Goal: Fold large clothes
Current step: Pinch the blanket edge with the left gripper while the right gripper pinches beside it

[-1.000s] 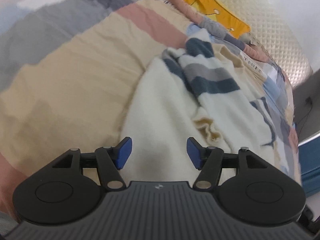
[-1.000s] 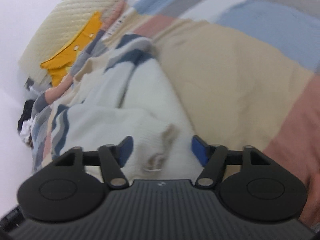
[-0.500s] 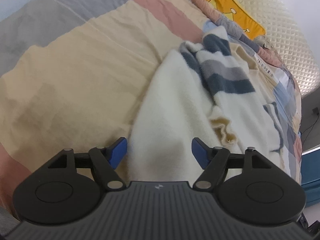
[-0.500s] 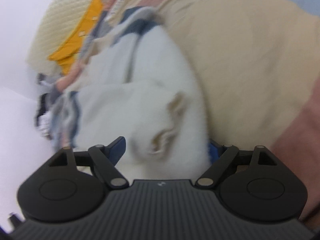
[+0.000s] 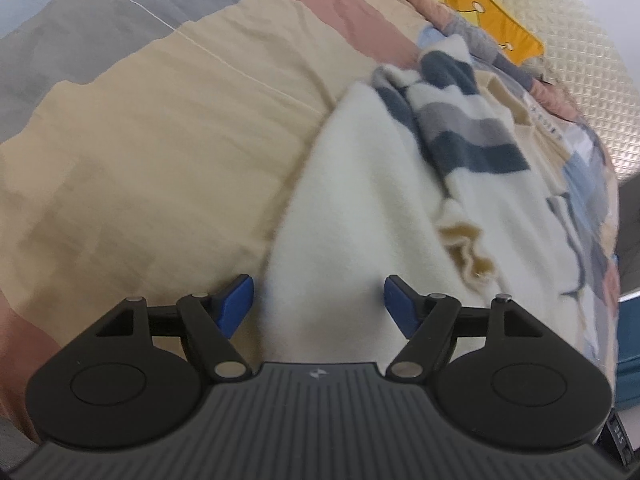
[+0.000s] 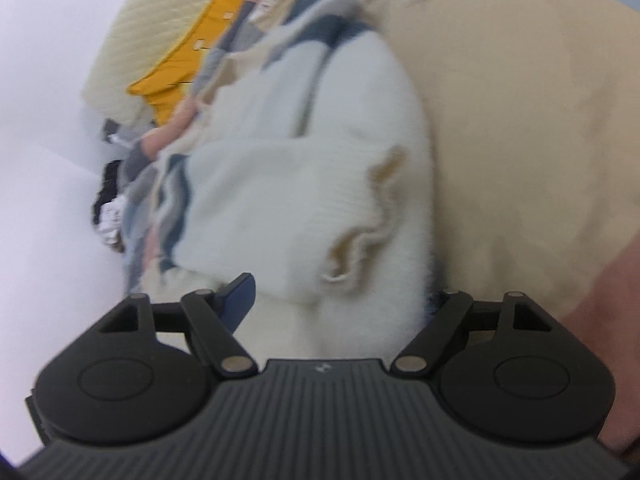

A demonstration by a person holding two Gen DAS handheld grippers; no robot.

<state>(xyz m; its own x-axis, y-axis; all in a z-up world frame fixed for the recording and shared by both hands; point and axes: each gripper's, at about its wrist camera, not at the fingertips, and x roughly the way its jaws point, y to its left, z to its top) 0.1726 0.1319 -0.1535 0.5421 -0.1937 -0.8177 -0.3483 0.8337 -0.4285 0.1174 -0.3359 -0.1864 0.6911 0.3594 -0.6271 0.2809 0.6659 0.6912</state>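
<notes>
Left gripper [image 5: 319, 300] angled down, fingers spread over cream sweater [image 5: 360, 208] on bed [image 5: 160, 120], right gripper [image 6: 340, 292] fingers closing around sweater hem, no legible writing.

No legible text, small emblem on left gripper [image 5: 318, 307] body unreadable, print on strip [image 5: 545, 121] beyond it blurred

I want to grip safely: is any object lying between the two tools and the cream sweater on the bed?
Nothing visible does. The cream knitted sweater with blue-grey stripes already lies between the left tool's open jaws, and between the closing jaws of the right tool.
</notes>
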